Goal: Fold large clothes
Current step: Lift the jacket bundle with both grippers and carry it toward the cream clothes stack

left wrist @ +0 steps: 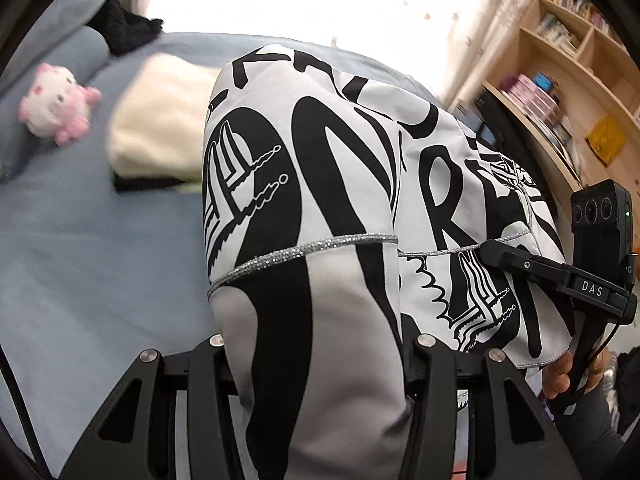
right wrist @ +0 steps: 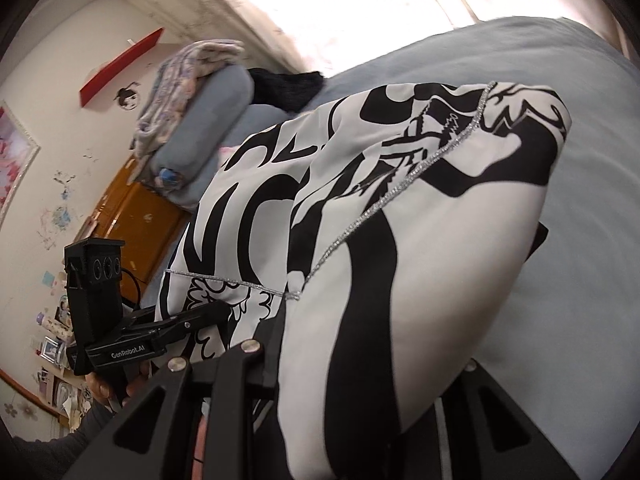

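A large white garment with bold black lettering and silver trim (left wrist: pixel 320 184) hangs lifted above the blue bed; it also fills the right wrist view (right wrist: pixel 400 220). My left gripper (left wrist: pixel 320 360) is shut on the garment's edge, cloth bunched between its fingers. My right gripper (right wrist: pixel 352 368) is shut on another part of the same edge, its fingertips hidden by cloth. Each gripper shows in the other's view: the right one (left wrist: pixel 496 254) pinches the cloth at right, the left one (right wrist: pixel 216 312) pinches it at left.
The blue bed sheet (left wrist: pixel 80 260) lies below. A folded cream garment (left wrist: pixel 160 120) and a pink plush toy (left wrist: pixel 56 104) rest on it, with a black item (left wrist: pixel 128 28) behind. A wooden bookshelf (left wrist: pixel 568 80) stands to the right. Pillows (right wrist: pixel 208 120) lie at the bed's head.
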The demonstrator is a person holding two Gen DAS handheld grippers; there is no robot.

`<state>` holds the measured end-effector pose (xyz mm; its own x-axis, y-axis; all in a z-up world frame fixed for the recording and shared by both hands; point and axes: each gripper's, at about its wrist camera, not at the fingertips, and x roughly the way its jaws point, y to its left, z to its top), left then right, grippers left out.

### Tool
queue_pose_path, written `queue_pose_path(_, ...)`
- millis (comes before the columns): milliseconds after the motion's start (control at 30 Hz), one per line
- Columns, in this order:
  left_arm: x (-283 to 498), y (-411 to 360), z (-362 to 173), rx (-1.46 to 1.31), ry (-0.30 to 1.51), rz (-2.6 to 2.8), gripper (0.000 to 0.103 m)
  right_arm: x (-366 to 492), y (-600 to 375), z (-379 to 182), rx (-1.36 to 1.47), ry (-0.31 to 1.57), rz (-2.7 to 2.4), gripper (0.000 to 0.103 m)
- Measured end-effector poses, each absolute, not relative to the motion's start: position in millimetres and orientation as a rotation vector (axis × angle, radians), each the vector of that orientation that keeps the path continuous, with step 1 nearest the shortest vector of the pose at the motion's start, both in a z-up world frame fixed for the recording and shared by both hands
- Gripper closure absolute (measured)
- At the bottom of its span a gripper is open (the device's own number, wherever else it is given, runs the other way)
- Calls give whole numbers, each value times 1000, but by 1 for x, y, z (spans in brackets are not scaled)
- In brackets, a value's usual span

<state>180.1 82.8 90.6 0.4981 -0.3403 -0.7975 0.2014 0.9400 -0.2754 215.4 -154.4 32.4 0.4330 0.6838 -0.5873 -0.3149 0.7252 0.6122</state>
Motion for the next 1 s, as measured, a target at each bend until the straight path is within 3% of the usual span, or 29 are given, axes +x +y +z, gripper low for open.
queue_pose_path(400, 391, 210, 158, -47, 900, -260, 56, 431, -24, 66, 488, 803, 734, 77)
queue_pose_path(567, 484, 245, 136, -4, 892, -250, 55, 515, 6, 32, 532, 778, 731, 77)
queue_pose_path(700, 537, 260, 84, 5, 957, -269, 54, 565, 16, -27, 612, 838, 726, 77)
queue_pose_path(767, 564, 267, 46, 22, 1011, -260, 41, 585, 21, -79, 645, 939, 695, 71)
queue_pose_path(800, 571, 271, 28, 46, 1007, -255, 35, 588, 20, -98, 656, 968, 670, 62)
queue_pose_path(867, 572, 280, 14, 17, 986, -284, 23, 590, 13, -121, 724, 946, 697, 62)
queue_pose_path(1000, 574, 296, 14, -36, 968, -308, 17, 587, 15, -109, 683, 949, 720, 54)
